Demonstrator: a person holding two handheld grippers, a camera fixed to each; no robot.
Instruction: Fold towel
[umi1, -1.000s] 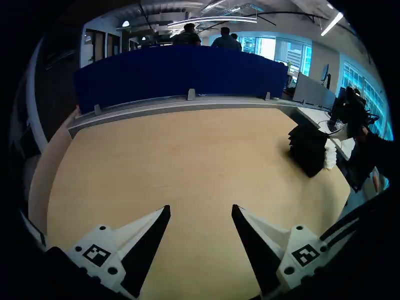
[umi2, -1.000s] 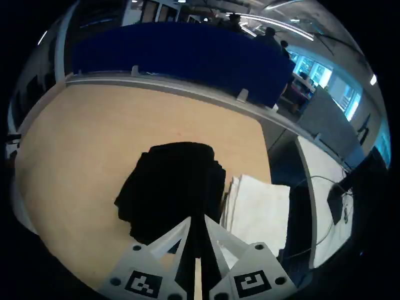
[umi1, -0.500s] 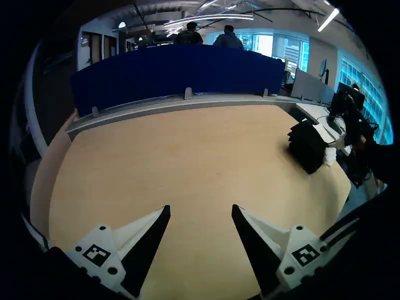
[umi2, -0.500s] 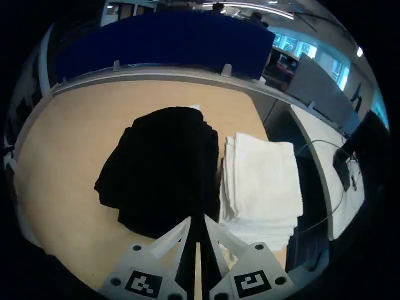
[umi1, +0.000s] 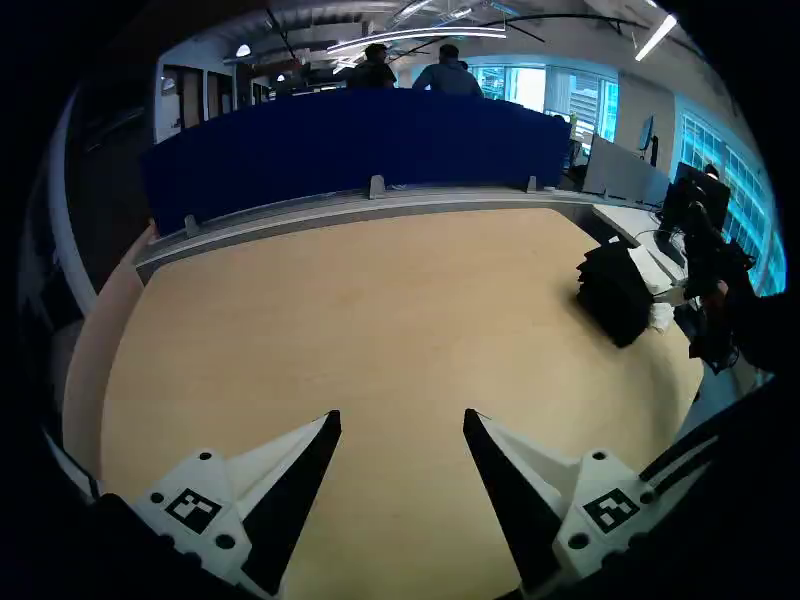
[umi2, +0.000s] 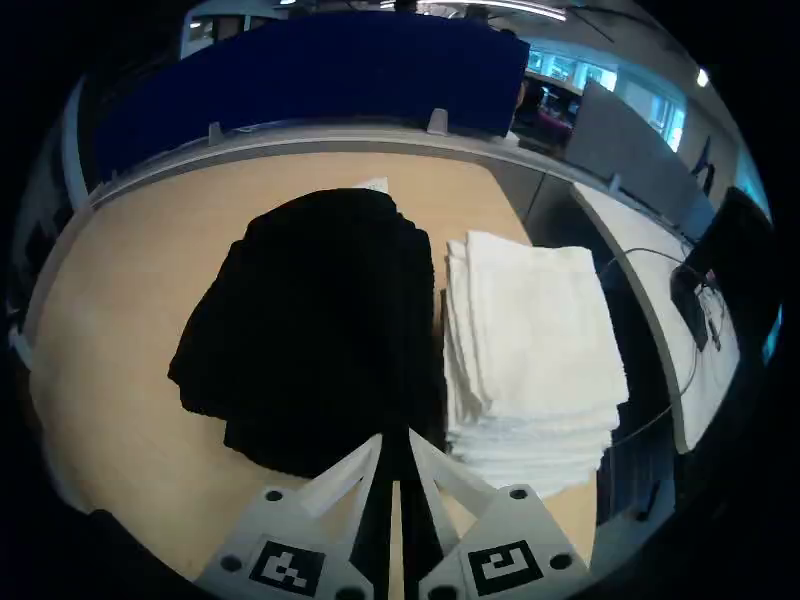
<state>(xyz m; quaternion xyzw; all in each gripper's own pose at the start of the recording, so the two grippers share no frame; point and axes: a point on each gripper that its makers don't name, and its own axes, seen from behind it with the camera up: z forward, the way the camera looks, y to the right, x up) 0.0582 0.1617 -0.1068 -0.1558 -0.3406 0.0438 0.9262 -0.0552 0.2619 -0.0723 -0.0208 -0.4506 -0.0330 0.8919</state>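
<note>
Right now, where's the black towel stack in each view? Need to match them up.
Left gripper view: the black towel stack sits small at the far right, near the table edge.
Right gripper view: it is large, centre-left, with the white towel stack beside it on its right.
Shared landmark: the blue partition along the table's far side.

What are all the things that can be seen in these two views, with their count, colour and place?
black towels: one stack, black, on the table, left of the white stack in the right gripper view
white towels: one folded stack, white, close beside the black stack, near the table's edge
table: one, light wood, under both stacks
partition: one, dark blue, along the table's far edge
people: two, dark figures, behind the partition
left tongs: one, white with black fingers, open over bare table
right tongs: one, same colours, shut, pointing at the black stack
</note>
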